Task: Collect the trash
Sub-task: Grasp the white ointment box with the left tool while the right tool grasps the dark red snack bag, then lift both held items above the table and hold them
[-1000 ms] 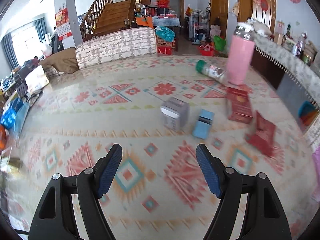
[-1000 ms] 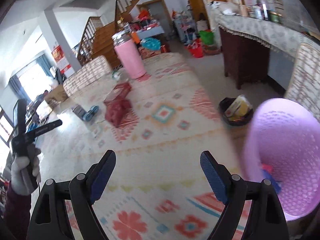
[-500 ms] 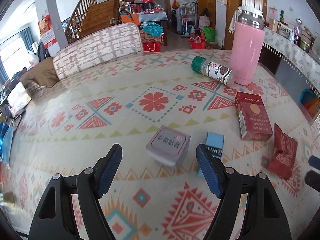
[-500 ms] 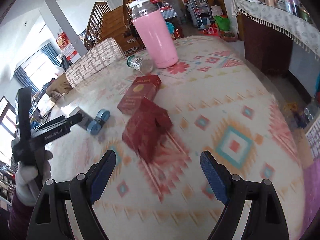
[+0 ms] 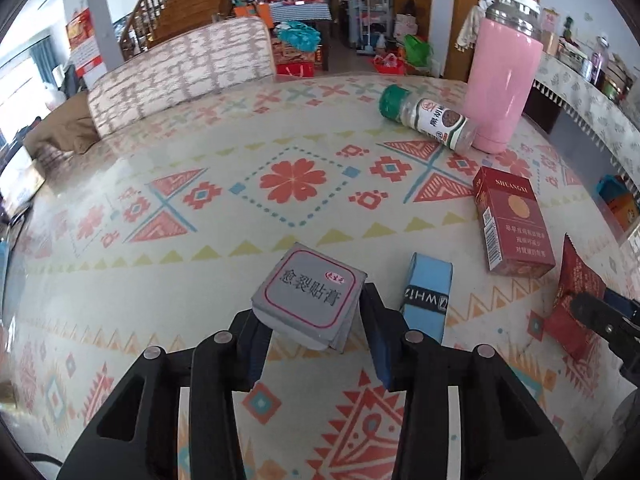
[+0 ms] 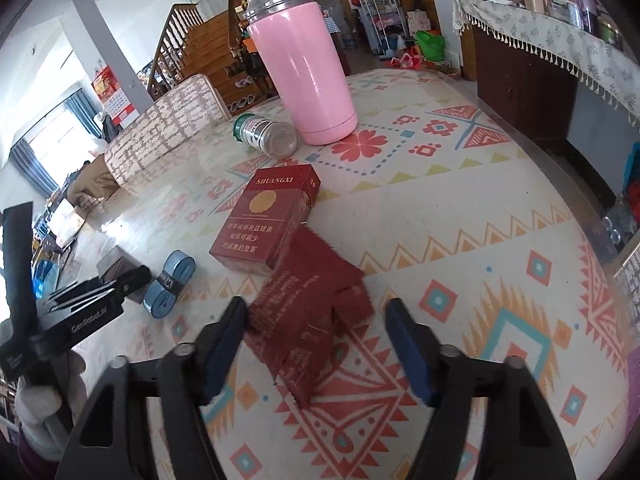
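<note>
- My left gripper (image 5: 314, 330), at the lower centre of its view, has narrowed its jaws around a small grey box (image 5: 309, 300) with red-edged label; half a second ago they stood wide with the box ahead of them. The pads sit at both sides of the box, though I cannot tell if they press it.
- My right gripper (image 6: 316, 344), low in its own view, has also drawn its jaws in. They remain apart, straddling a crumpled dark red wrapper (image 6: 310, 312) on the patterned tablecloth (image 6: 460, 240); the left pad seems to touch its edge.
- Just right of the grey box lies a blue roll (image 5: 427, 294).
- Further up and right lies a red cigarette pack (image 5: 512, 222), now much nearer than before.
- Toward the upper right, a green-capped spice jar (image 5: 428, 118) lies on its side against a tall pink flask (image 5: 502, 76).
</note>
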{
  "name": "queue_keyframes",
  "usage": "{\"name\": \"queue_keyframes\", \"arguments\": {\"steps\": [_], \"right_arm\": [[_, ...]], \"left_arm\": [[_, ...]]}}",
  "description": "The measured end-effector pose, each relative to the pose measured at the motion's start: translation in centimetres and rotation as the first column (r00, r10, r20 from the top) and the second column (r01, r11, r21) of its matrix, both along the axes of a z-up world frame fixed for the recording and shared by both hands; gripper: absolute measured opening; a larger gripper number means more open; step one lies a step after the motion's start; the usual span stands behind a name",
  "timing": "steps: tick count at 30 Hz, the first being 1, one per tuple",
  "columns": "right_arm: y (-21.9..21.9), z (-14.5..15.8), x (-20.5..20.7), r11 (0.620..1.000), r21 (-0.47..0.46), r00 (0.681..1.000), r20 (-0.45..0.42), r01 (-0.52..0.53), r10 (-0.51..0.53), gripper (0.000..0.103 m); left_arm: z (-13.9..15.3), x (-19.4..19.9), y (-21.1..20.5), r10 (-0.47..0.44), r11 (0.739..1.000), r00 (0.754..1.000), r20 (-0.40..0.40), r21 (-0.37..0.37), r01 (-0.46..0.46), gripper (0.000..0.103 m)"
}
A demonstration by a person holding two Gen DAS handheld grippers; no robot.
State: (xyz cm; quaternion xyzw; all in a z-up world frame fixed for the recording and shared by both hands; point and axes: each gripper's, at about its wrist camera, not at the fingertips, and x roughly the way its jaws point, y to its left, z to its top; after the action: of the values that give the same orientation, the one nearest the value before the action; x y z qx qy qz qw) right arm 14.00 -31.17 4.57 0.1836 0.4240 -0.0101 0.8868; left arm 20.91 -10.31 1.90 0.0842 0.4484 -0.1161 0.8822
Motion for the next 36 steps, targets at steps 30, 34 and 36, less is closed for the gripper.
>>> {"name": "queue_keyframes", "arguments": {"steps": [30, 34, 36], "right_arm": [[-0.7, 3.7, -19.9, 0.997, 0.054, 0.995, 0.091, -0.054, 0.049, 0.050], [-0.7, 4.4, -23.1, 0.998, 0.030, 0.992, 0.122, -0.046, 0.042, 0.050], [-0.8, 4.9, -24.5, 0.999, 0.021, 0.989, 0.140, -0.038, 0.035, 0.050]], "left_arm": [[9.7, -25.6, 2.6, 0.035, 0.989, 0.996, 0.080, -0.146, -0.023, 0.042], [9.5, -28.5, 1.5, 0.004, 0.988, 0.996, 0.085, -0.152, 0.009, 0.042], [9.4, -29.5, 1.1, -0.003, 0.986, 0.997, 0.080, -0.166, 0.017, 0.042]]}}
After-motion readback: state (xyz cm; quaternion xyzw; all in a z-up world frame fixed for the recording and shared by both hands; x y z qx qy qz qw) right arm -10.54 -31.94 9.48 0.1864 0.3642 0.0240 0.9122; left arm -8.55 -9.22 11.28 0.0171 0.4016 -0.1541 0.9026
